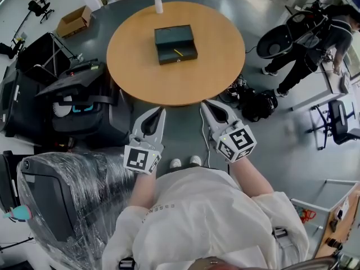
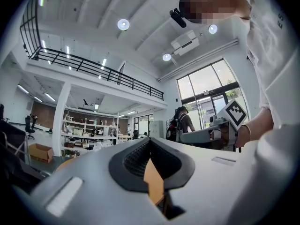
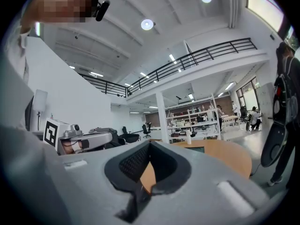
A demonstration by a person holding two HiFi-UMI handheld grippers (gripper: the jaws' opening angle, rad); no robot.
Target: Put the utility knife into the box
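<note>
A round wooden table (image 1: 135,55) is seen from above, with a dark open box (image 1: 175,37) near its middle. A thin yellow sliver (image 1: 178,52) lies inside the box. It is judged to be the utility knife, though it is too small for certainty. A white bottle (image 1: 158,3) stands at the table's far edge.

The left gripper (image 1: 160,112) and right gripper (image 1: 205,104) are held side by side near the person's body, short of the table's near edge and well apart from the box. In each gripper view the fingers are pressed together with nothing between them.

The placing appears done. The step in hand is best judged as a rest. Both grippers should be kept low, steady and clear of the table, so that the box is not nudged.
</note>
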